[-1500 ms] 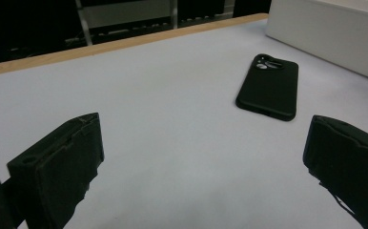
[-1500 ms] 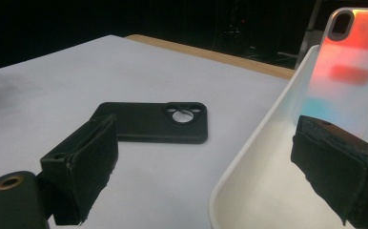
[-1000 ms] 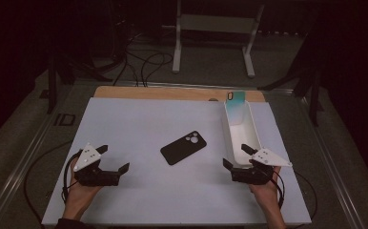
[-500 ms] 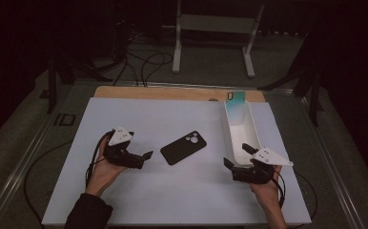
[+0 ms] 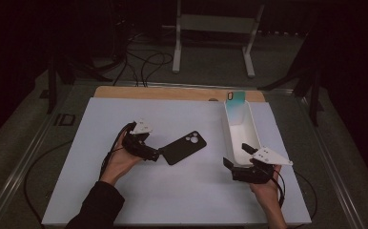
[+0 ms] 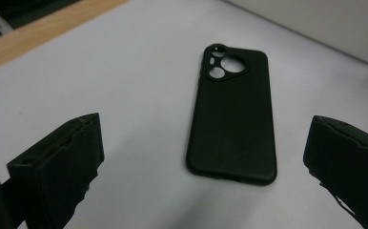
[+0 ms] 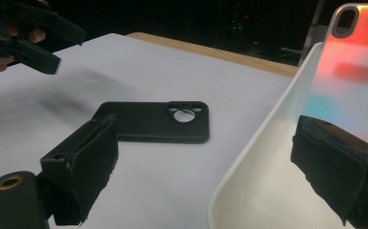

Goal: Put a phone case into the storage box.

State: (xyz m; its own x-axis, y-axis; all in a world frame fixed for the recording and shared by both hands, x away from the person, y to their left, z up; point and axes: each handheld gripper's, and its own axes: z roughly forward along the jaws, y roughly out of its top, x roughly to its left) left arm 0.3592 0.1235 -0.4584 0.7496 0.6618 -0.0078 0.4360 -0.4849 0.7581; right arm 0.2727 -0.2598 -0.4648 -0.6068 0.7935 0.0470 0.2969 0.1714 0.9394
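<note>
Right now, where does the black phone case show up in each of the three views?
High view: black phone case lies mid-table, just right of the left gripper.
Left gripper view: centre, flat between the open fingers, camera cutouts at the far end.
Right gripper view: centre-left, left of the white tray.
Shared landmark: the white tray's wall.
</note>
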